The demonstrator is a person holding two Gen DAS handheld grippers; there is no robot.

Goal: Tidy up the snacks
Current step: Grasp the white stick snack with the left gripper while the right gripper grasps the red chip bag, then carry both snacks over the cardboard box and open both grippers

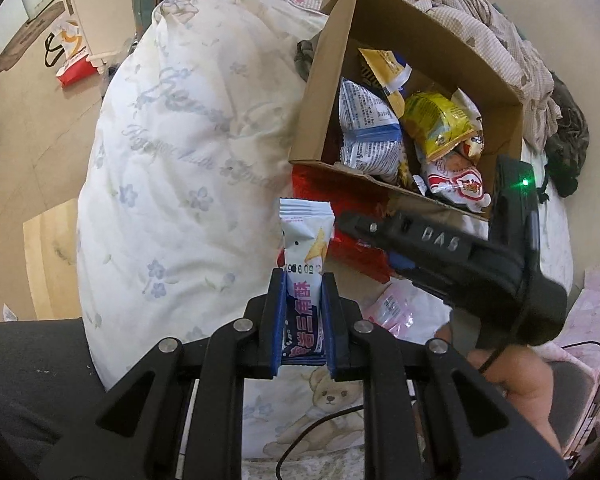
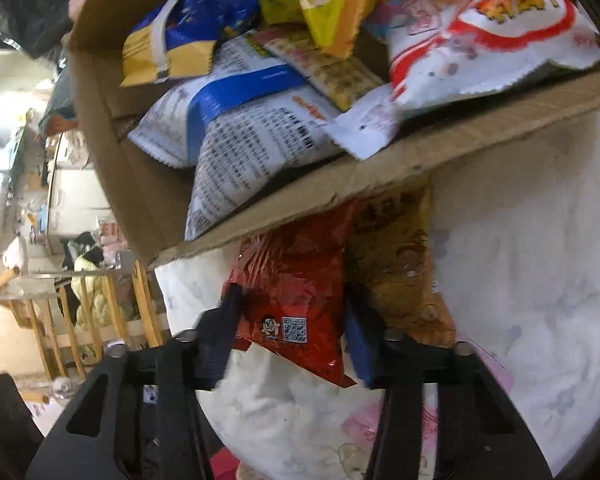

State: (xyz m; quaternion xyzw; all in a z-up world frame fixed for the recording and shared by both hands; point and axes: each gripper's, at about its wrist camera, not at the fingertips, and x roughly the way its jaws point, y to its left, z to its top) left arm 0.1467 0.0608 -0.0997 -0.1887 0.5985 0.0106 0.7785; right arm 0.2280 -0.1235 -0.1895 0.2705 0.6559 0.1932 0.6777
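Two grippers are at work over a bed beside an open cardboard box (image 1: 380, 60) of snacks. The left gripper (image 1: 303, 312) is clamped on a slim white snack packet (image 1: 306, 248) with purple-blue Chinese lettering, a small yellow triangle picture and a printed date code; its crimped top edge shows several ridges. That packet stands upright between the blue-padded fingers (image 1: 278, 320), long axis running away from the camera toward the box, sealed end pointing up and forward. It is held above a white floral duvet (image 1: 172, 152), just short of the box's near wall.

The right gripper (image 2: 290, 336) is parted fairly wide, its fingers either side of a shiny red foil bag (image 2: 296, 292) bearing a cartoon face and a QR code. Whether the pads actually press on it I cannot tell. The red bag lies outside the box, tucked partly under its near wall, long axis pointing toward the box, beside one brown-gold bag (image 2: 396, 272).

Inside the box I count about five packs: one blue-and-white text-covered bag (image 1: 370, 128), one yellow-green bag (image 1: 440, 124), one red-and-white bag (image 1: 460, 184), one blue-and-yellow pouch (image 1: 384, 68), plus a small patterned sachet (image 2: 328, 68). One pink wrapper (image 1: 392, 308) lies on the duvet.
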